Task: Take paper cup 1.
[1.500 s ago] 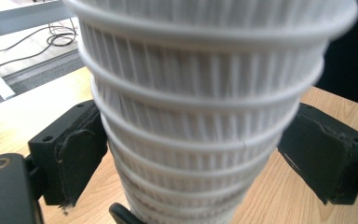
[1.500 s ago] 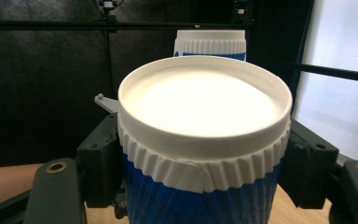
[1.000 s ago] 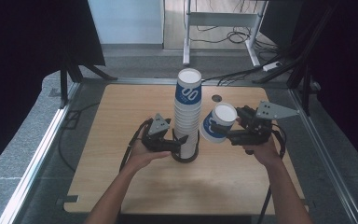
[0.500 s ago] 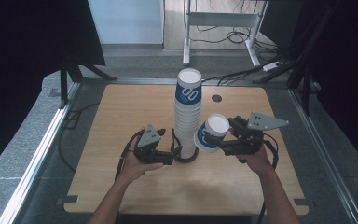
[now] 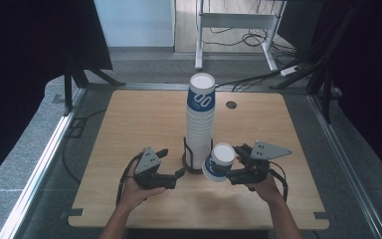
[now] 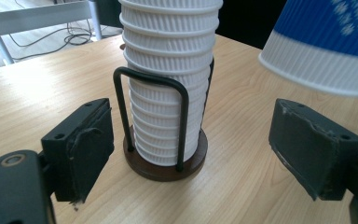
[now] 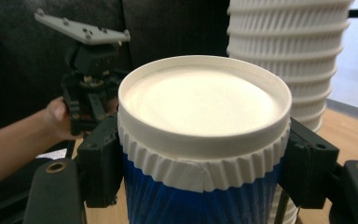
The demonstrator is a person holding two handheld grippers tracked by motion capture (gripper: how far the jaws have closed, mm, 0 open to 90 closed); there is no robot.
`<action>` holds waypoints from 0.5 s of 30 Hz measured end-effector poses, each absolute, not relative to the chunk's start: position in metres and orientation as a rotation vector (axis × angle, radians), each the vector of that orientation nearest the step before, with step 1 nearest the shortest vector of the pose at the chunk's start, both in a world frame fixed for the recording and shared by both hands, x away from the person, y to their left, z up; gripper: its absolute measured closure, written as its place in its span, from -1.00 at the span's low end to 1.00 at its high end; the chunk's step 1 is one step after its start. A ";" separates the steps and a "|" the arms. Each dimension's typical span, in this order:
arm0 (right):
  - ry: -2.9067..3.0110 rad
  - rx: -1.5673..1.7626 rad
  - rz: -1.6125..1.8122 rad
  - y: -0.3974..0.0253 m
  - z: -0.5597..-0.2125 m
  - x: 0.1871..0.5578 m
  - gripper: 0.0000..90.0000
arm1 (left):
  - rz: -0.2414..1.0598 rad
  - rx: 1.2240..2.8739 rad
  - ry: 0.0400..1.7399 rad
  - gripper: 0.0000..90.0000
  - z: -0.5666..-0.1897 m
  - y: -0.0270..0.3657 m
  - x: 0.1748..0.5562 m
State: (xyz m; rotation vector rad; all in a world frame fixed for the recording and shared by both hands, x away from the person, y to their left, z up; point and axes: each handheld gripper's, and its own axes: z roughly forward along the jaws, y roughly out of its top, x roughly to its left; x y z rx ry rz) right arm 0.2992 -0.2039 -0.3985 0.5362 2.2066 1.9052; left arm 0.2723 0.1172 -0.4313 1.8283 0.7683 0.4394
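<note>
At a wooden table (image 5: pixel 129 124), a person works 2 hand-held grippers around a tall stack of paper cups (image 5: pixel 199 124) standing upside down in a wire holder (image 5: pixel 191 162) on a dark round base. The right gripper (image 5: pixel 229 172) is clamped on 1 blue-and-white cup (image 5: pixel 220 162), its jaws pressed against the ribbed sleeve on both sides just below the cup's closed white bottom, as the right gripper view shows (image 7: pixel 205 140). The cup hangs clear of the table just to the right of the stack's foot, near the holder. Its long axis is tipped well off vertical: the closed bottom faces up and toward the person, the open mouth down and away, roughly toward the stack. The left gripper (image 5: pixel 178 174) stands with jaws spread and nothing between them, low over the table just left of the holder; its own view looks straight at the base (image 6: pixel 165 161). The risk now looks plain: the held cup is close to the column, and a sideways brush could tilt the stack, which rises far above its short wire loops. A hard squeeze could also dent the thin paper wall, while a slack one could let the tilted cup slide out.
</note>
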 end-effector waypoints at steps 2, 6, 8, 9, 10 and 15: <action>2.214 0.542 1.898 -0.202 -0.405 0.296 -0.41 | 0.432 1.819 0.762 -0.68 -0.433 0.119 0.269; 2.218 0.558 1.905 -0.198 -0.417 0.289 -0.41 | 0.429 1.836 0.746 -0.68 -0.437 0.119 0.264; 2.226 0.559 1.903 -0.196 -0.424 0.286 -0.41 | 0.406 1.825 0.748 -0.67 -0.437 0.120 0.261; 2.226 0.558 1.904 -0.194 -0.427 0.284 -0.41 | 0.382 1.811 0.746 -0.67 -0.437 0.120 0.260; 2.228 0.556 1.917 -0.193 -0.430 0.283 -0.41 | 0.376 1.801 0.742 -0.67 -0.436 0.120 0.257; 2.250 0.560 1.910 -0.191 -0.437 0.286 -0.41 | 0.401 1.787 0.711 -0.67 -0.427 0.120 0.249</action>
